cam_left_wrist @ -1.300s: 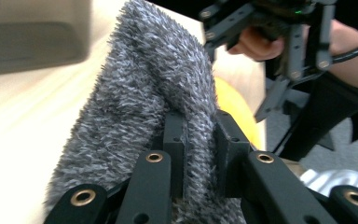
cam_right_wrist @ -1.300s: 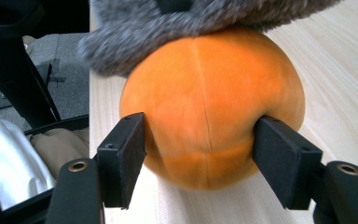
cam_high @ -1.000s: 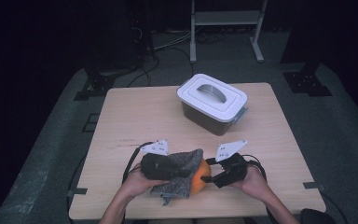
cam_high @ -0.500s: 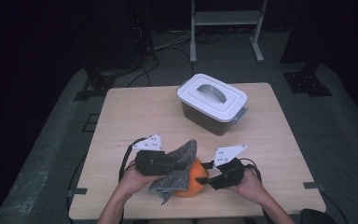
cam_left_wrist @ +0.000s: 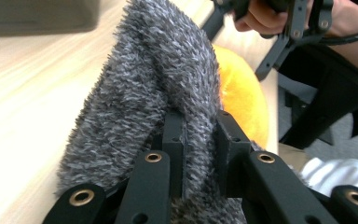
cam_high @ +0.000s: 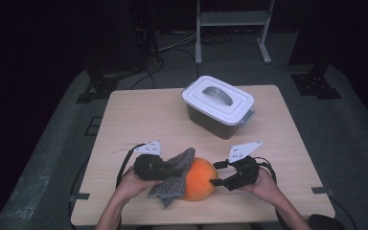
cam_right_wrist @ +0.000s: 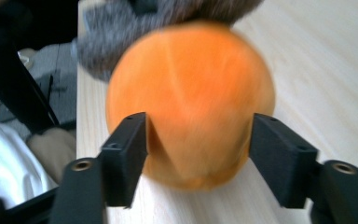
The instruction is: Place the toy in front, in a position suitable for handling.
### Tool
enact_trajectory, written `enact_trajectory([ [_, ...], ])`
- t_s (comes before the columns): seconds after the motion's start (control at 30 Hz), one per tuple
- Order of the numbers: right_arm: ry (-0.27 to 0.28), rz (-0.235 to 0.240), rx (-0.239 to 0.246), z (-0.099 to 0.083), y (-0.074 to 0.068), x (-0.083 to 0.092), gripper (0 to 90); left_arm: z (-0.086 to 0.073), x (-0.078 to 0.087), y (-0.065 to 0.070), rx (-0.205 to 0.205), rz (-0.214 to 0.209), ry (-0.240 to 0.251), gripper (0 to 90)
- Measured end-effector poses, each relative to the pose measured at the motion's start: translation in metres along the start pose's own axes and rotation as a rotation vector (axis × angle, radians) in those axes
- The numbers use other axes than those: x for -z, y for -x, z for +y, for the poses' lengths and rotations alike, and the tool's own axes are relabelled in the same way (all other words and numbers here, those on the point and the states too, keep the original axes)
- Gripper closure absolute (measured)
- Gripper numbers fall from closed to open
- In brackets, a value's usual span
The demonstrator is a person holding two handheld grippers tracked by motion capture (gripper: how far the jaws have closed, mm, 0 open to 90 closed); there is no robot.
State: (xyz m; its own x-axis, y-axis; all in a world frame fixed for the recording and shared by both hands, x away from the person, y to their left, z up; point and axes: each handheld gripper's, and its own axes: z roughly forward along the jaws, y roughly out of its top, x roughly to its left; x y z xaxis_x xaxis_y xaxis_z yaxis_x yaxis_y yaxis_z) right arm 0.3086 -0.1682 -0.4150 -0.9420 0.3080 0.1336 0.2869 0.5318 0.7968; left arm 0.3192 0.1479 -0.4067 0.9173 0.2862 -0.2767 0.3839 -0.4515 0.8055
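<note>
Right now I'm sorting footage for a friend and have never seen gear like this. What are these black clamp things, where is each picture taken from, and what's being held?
They are hand-held two-jaw grippers, one in each of a person's hands. The high view looks down on the wooden table; each gripper view looks along that gripper's own black jaws. The left gripper is clamped on a fuzzy grey cloth, which drapes against an orange ball. The right gripper has its jaws either side of the ball; they have just been opening, and whether they press it is unclear. Farther back stands a lidded plastic box.
</note>
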Motion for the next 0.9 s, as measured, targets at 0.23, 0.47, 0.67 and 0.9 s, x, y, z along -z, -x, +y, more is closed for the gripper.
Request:
enact_trajectory([
  [0.23,-0.028,0.004,-0.012,0.001,-0.008,-0.015,29.4,0.009,-0.016,0.016,-0.045,-0.065,-0.032,76.7],
  [0.47,-0.013,-0.026,0.031,-0.002,-0.010,-0.013,46.8,0.008,-0.010,0.009,-0.061,-0.009,-0.017,76.8],
  [0.67,-0.024,-0.001,-0.013,-0.007,0.002,-0.008,44.2,-0.006,0.000,-0.005,-0.011,0.018,-0.030,76.6],
  [0.9,-0.054,0.013,-0.018,0.002,-0.002,-0.005,30.6,-0.006,-0.007,-0.001,-0.010,-0.074,-0.023,76.7],
])
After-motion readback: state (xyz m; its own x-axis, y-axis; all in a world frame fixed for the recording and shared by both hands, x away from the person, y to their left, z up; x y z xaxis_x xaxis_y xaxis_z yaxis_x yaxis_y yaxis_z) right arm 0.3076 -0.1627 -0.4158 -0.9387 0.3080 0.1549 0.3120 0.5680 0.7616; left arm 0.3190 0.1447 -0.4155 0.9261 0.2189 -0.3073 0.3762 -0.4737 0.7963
